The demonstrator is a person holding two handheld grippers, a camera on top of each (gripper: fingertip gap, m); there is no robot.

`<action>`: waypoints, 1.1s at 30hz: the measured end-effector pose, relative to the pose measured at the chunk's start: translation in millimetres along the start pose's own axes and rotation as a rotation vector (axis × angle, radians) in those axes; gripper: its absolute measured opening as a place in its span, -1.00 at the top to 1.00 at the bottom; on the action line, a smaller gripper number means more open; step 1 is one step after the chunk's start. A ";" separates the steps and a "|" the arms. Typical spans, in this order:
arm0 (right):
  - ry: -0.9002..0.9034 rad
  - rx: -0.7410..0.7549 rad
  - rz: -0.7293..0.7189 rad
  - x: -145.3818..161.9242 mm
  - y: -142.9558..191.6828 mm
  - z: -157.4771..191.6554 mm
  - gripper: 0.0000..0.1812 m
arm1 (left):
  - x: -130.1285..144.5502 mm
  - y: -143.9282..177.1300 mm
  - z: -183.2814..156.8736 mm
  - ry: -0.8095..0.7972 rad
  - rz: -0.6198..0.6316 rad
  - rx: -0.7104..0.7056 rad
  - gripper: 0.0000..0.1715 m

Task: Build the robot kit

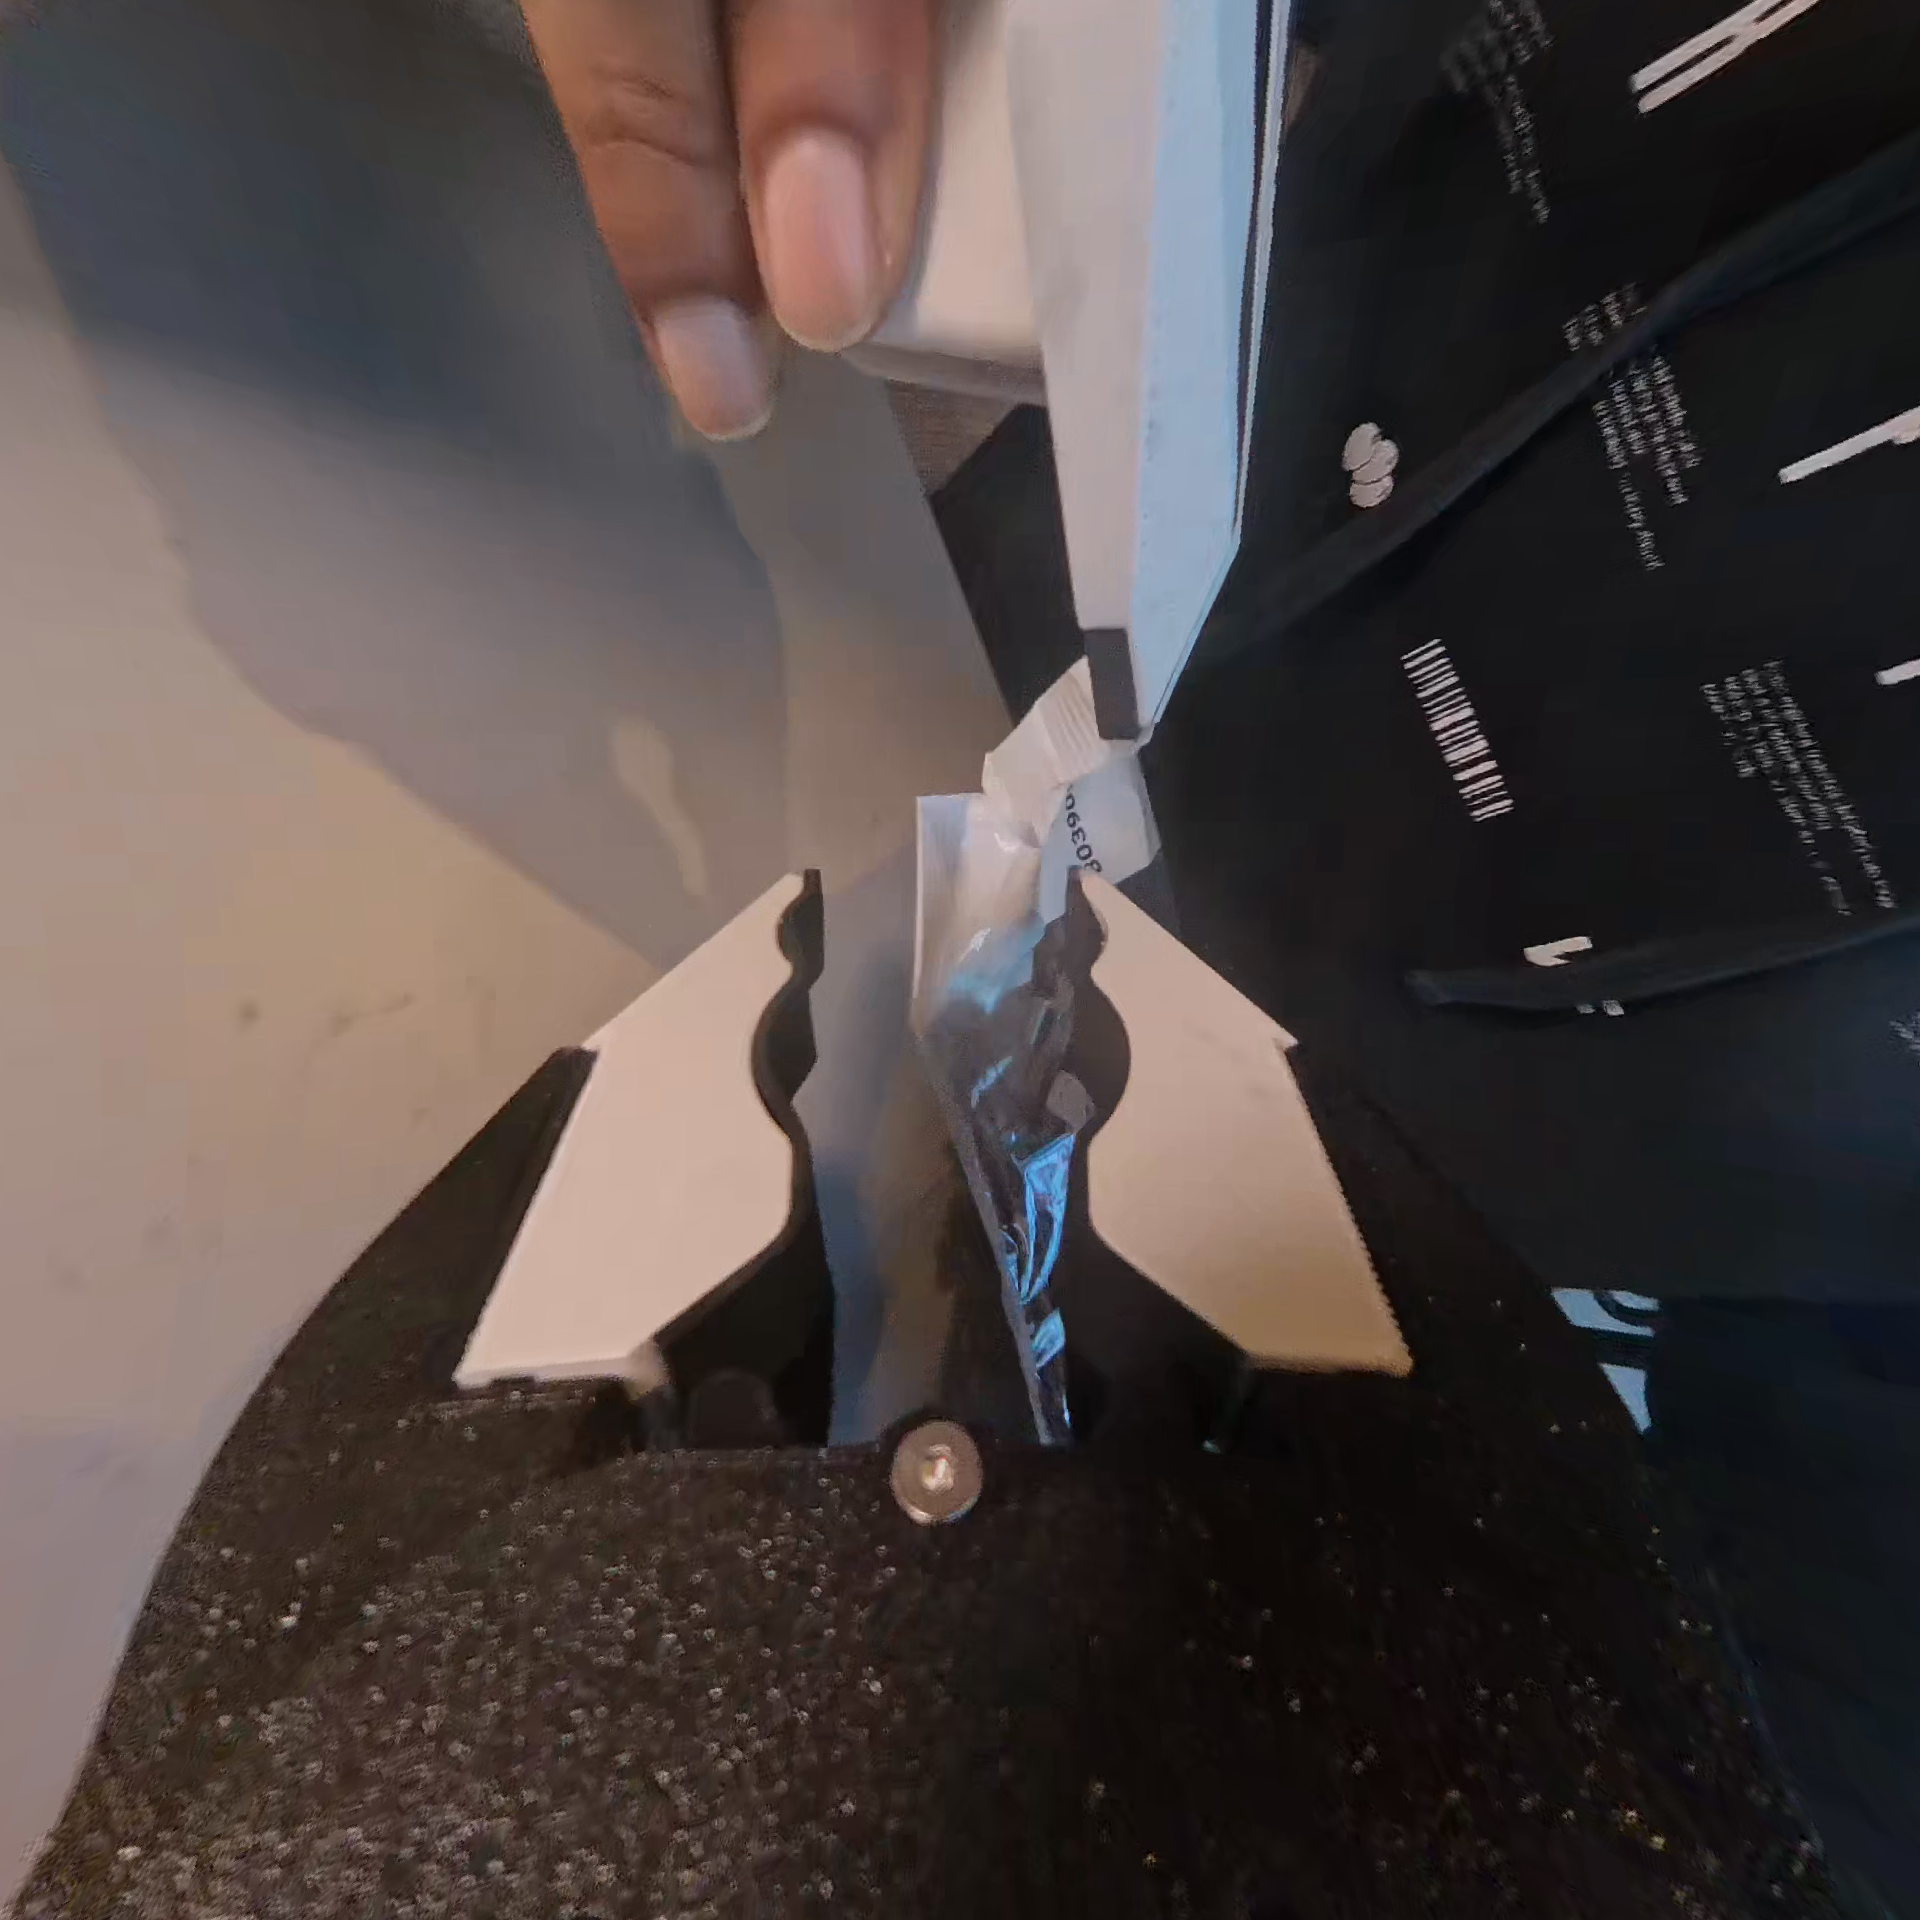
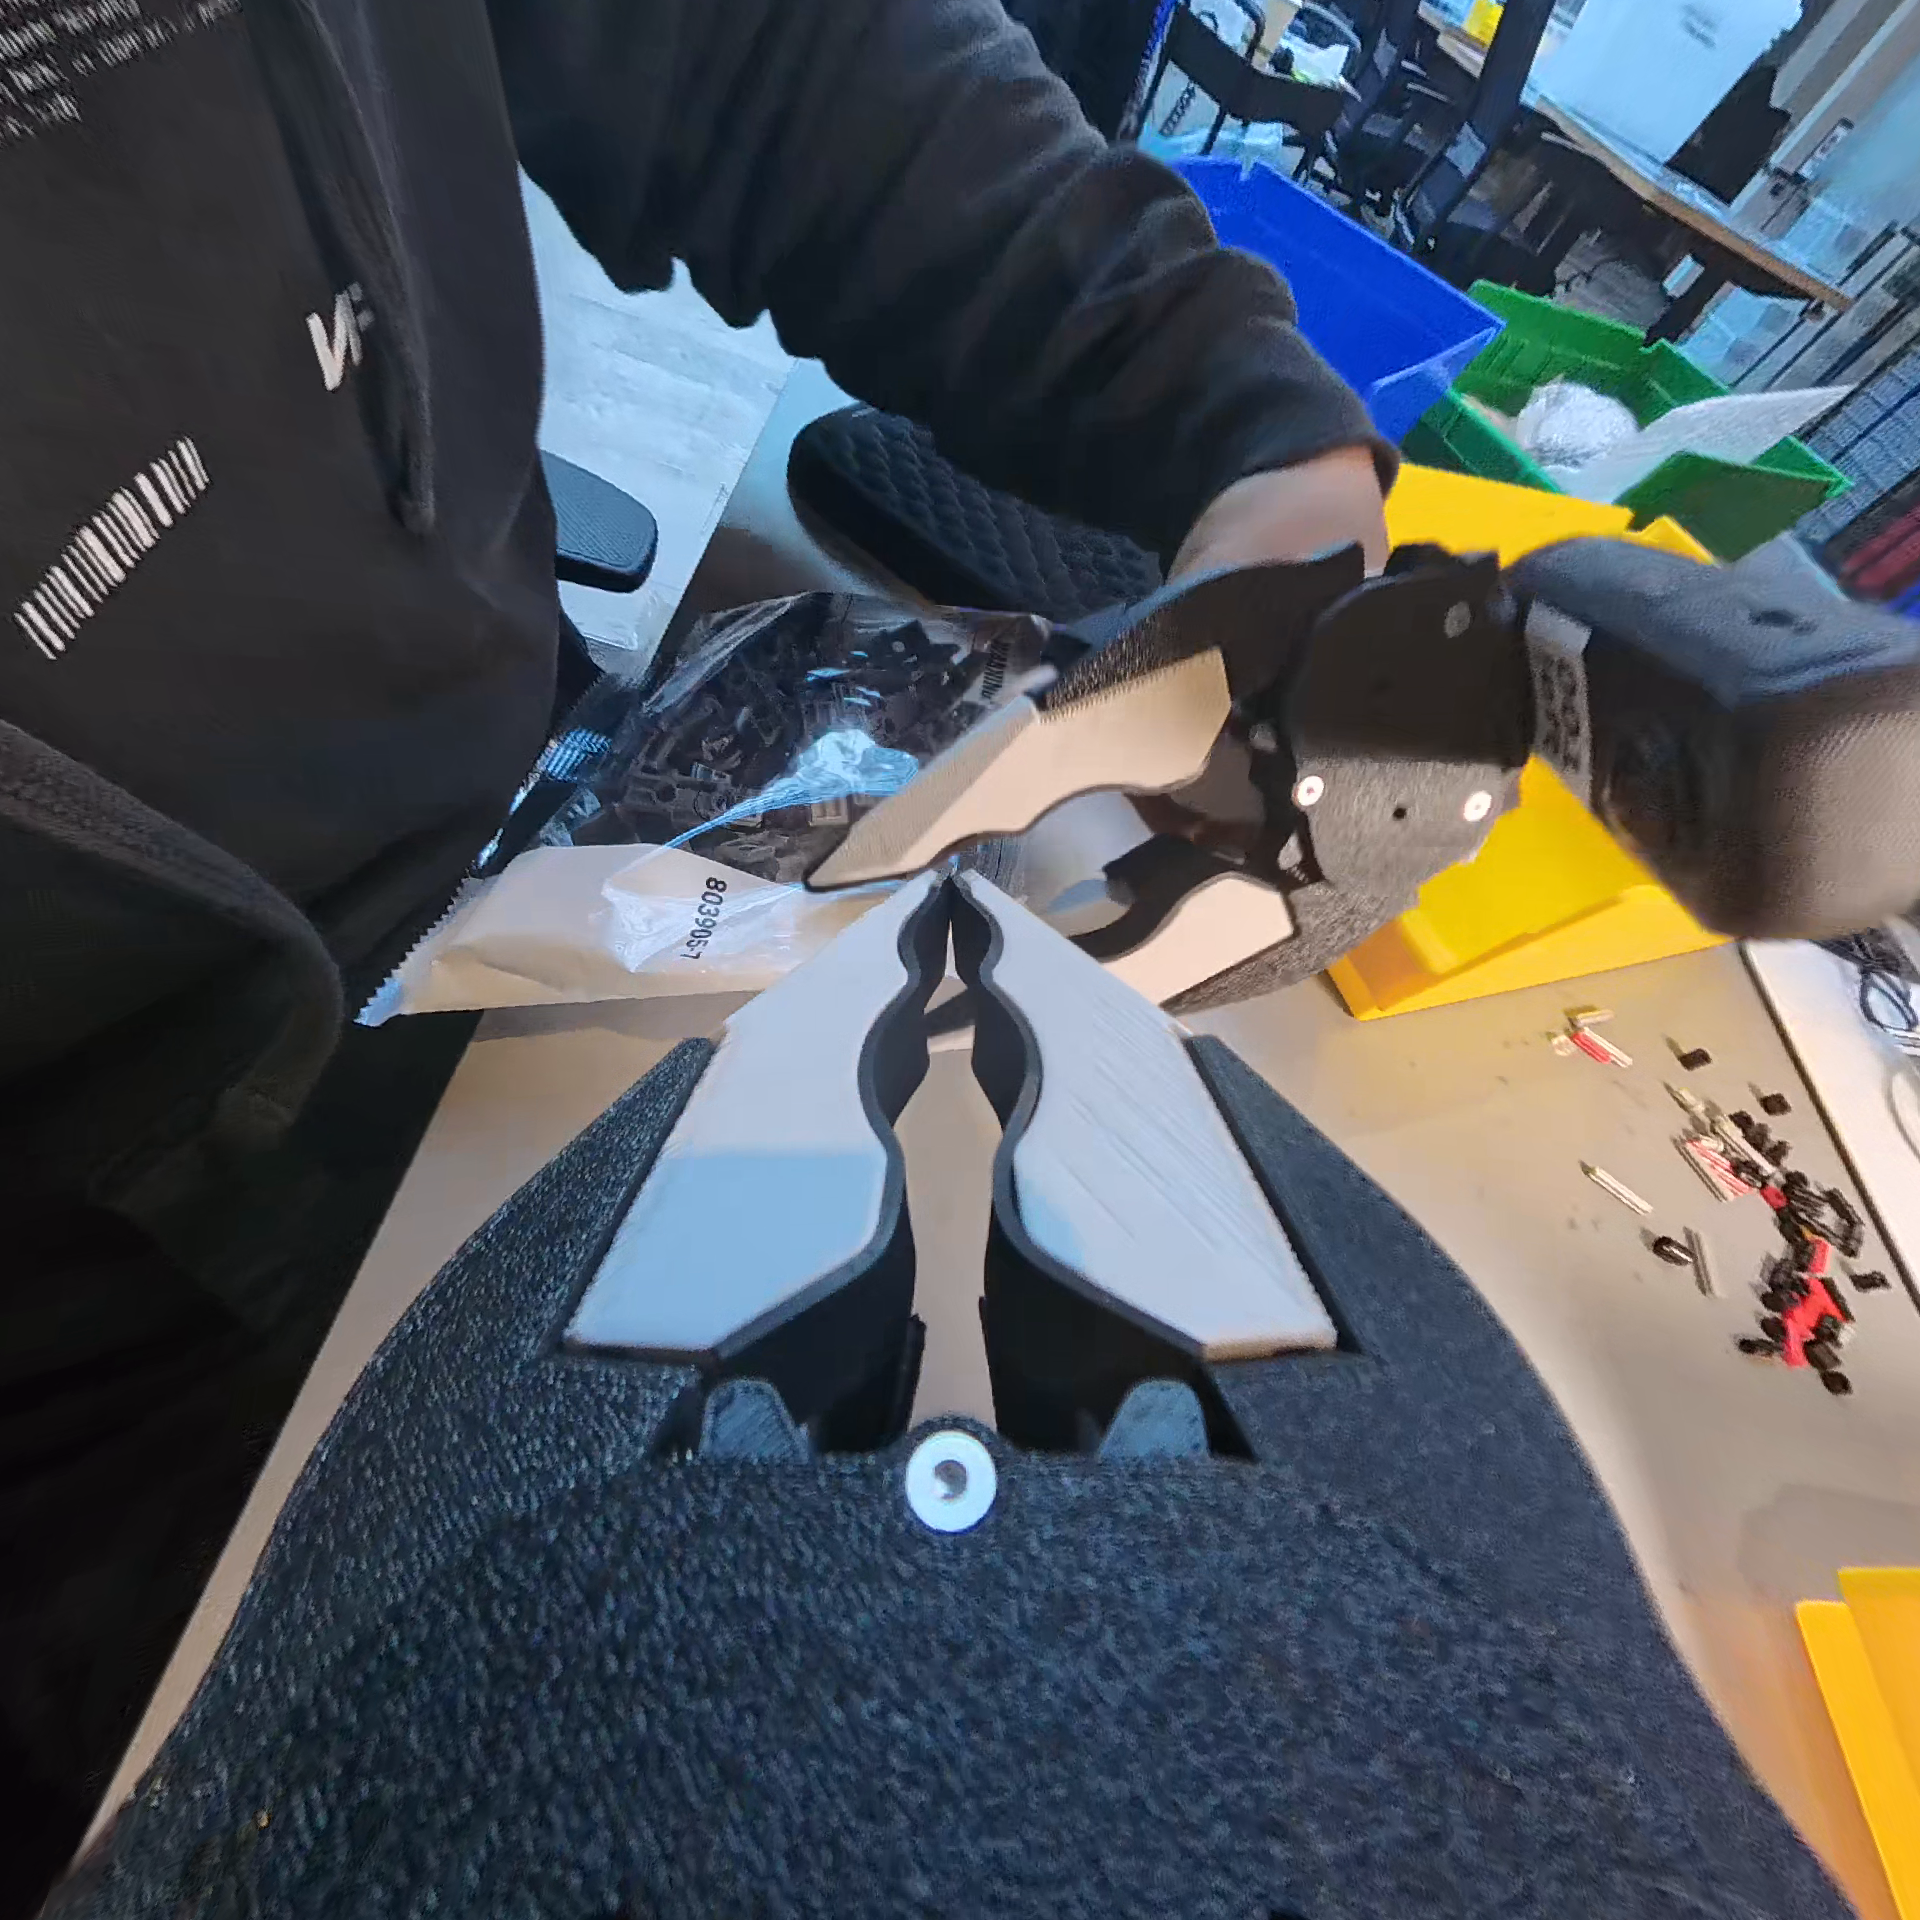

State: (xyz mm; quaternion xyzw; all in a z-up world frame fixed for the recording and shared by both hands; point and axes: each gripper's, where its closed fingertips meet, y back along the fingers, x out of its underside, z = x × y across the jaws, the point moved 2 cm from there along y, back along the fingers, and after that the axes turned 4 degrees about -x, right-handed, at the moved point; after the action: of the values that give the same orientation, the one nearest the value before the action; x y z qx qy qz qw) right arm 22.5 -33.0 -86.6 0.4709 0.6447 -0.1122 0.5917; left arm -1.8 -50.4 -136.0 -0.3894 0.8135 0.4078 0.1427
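Left tongs (image 1: 948, 894) agape — right tongs (image 2: 951, 883) tip-to-tip, pinched together.

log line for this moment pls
left gripper: open around clear plastic bag of black parts | right gripper: shut on bag's white end

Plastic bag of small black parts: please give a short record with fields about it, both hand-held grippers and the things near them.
bag: clear plastic bag of small black parts with white label end, lifted over the table edge
left hand-held gripper: open, bag lying between its fingers
right hand-held gripper: shut on the bag's edge
table: loose black and red small parts
bins: yellow bin, green bin, blue bin behind
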 end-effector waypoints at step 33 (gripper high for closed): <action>-0.257 0.050 -0.218 -21.5 60.4 52.7 1.00 | 3.7 53.5 -77.4 -0.157 -0.451 -0.305 1.00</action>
State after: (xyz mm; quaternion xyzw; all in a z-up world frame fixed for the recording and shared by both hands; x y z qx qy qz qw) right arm 98.8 -48.0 -57.4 0.3946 0.6077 -0.2509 0.6419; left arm -37.7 -92.8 -60.0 -0.5448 0.6221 0.5121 0.2321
